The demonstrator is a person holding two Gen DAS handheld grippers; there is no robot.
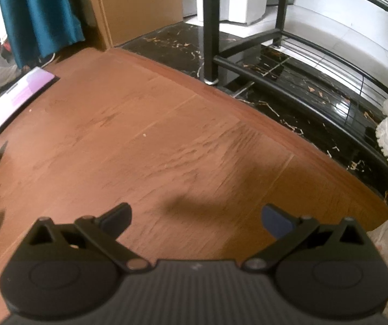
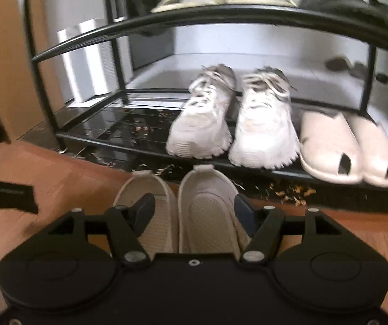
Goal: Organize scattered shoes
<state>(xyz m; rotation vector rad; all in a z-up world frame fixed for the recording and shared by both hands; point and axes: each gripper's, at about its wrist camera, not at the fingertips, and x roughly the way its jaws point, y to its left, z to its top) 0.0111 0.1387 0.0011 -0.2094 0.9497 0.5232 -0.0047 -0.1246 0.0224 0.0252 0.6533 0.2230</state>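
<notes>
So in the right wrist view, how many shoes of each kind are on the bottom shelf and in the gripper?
White sneakers on the shelf: 2
White clogs on the shelf: 2
Cream slip-ons in the right gripper: 2
Total: 6

Cream slip-on pair (image 2: pixel 194 208) side by side on wood floor, heels toward rack (image 2: pixel 221 19).

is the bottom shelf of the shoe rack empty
No, the bottom shelf holds white sneakers and pale slippers, side by side.
</notes>
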